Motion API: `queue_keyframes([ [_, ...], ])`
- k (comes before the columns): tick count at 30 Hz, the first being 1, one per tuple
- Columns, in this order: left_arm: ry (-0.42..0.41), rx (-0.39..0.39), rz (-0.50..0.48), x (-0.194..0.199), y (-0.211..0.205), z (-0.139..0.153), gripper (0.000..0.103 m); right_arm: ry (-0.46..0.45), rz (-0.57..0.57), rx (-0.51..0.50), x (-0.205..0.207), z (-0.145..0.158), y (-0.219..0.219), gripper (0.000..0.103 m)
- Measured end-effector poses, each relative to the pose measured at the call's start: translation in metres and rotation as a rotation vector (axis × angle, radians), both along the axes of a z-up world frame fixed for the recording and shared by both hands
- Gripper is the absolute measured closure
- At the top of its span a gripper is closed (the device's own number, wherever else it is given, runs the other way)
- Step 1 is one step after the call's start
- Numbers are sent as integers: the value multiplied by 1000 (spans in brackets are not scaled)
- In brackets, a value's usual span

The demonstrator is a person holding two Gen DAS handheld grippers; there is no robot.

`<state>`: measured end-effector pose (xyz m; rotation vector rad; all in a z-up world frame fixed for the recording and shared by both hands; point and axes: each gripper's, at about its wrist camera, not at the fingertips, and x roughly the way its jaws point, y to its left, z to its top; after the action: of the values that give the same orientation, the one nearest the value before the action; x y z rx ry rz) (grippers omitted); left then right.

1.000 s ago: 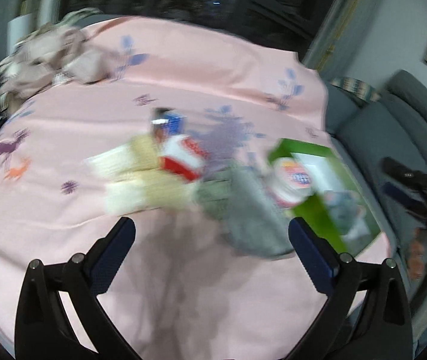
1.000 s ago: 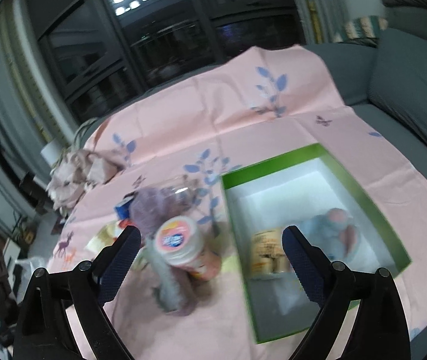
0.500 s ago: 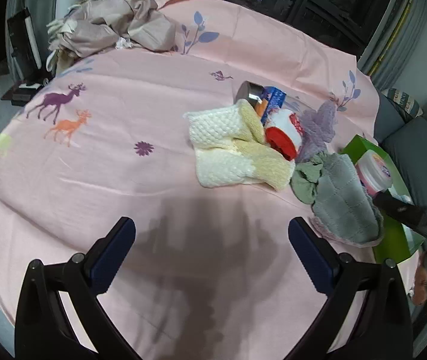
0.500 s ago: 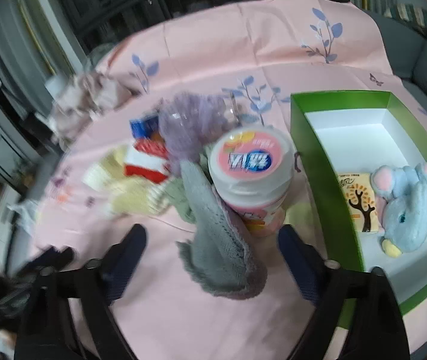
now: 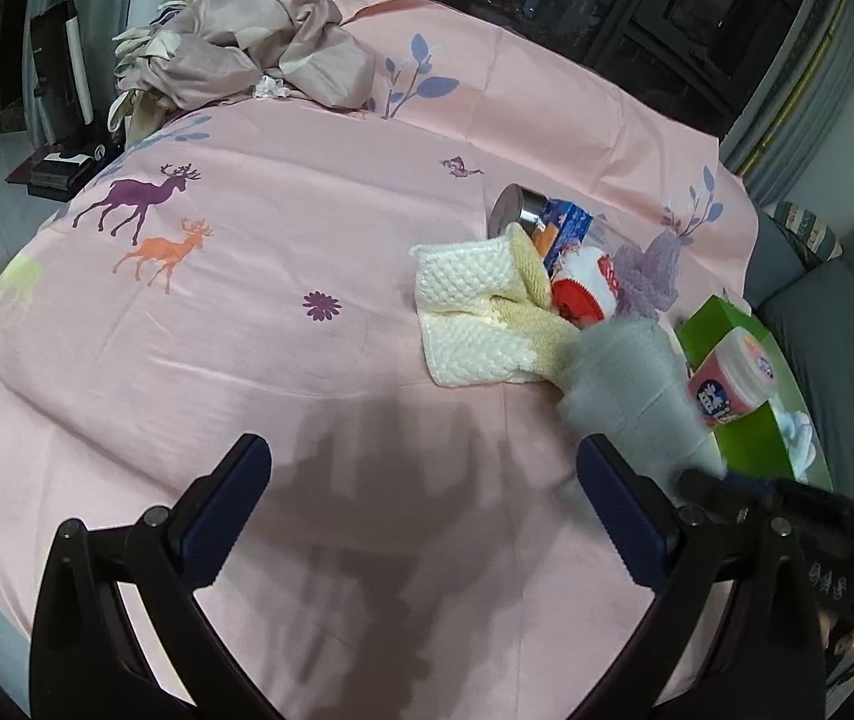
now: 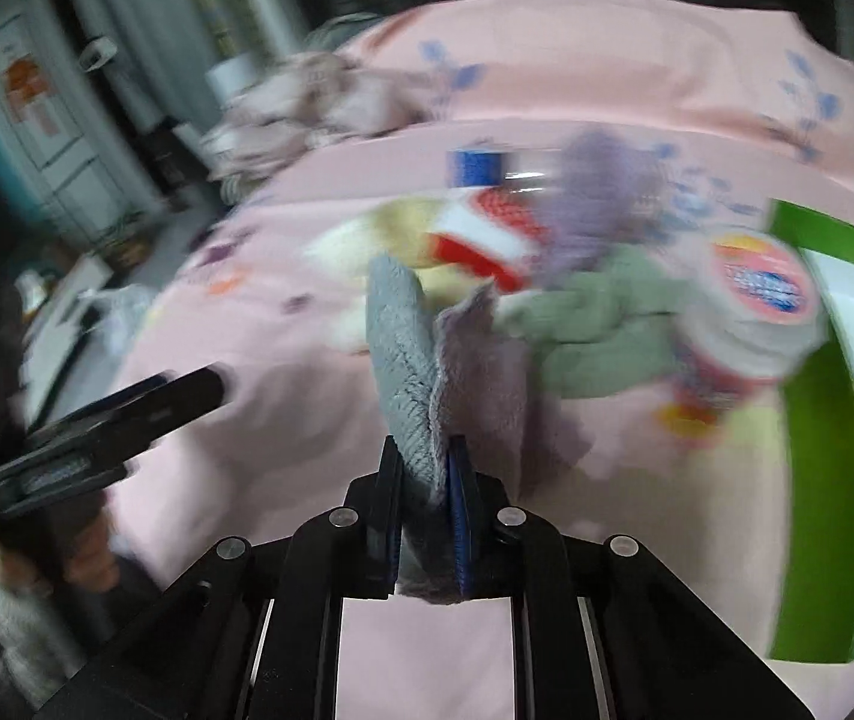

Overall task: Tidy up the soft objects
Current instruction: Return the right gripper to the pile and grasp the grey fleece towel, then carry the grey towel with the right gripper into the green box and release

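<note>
My right gripper (image 6: 425, 468) is shut on a grey towel (image 6: 405, 360) and holds its edge lifted off the pink cloth; the towel shows blurred in the left wrist view (image 5: 631, 390). Beside it lie a green cloth (image 6: 595, 324), a cream knitted cloth (image 5: 475, 312), a red-and-white knitted piece (image 5: 583, 291) and a purple knitted piece (image 5: 652, 273). My left gripper (image 5: 420, 492) is open and empty over bare pink cloth, left of the pile. The green box (image 6: 811, 420) stands at the right.
A pink-lidded jar (image 6: 757, 306) stands against the green box (image 5: 751, 438). A metal-lidded glass jar (image 5: 523, 210) lies behind the pile. A heap of beige fabric (image 5: 246, 54) sits at the far left. A grey sofa (image 5: 835, 324) borders the table's right edge.
My right gripper has come down and closed on the grey towel, lifting its edge. My left gripper has held nearly still and stays open.
</note>
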<state>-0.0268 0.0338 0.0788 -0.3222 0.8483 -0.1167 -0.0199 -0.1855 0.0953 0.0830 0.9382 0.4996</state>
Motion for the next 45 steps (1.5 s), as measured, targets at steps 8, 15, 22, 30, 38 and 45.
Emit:
queue_keyframes([
  [8,29,17,-12,0,-1,-6,1,211,2,35,29,-53,19,88],
  [15,59,39,-57,3,-16,-17,2,241,-65,72,40,-58,4,87],
  [22,124,-46,-211,9,-43,-35,9,240,-210,75,47,-53,-25,44],
  [30,154,-58,-284,18,-72,-51,39,243,-169,173,47,-47,-31,44],
  [38,137,-46,-321,25,-90,-56,54,299,-141,241,59,-72,-20,44],
  [45,130,-61,-360,25,-101,-48,78,284,-106,256,55,-72,-15,53],
])
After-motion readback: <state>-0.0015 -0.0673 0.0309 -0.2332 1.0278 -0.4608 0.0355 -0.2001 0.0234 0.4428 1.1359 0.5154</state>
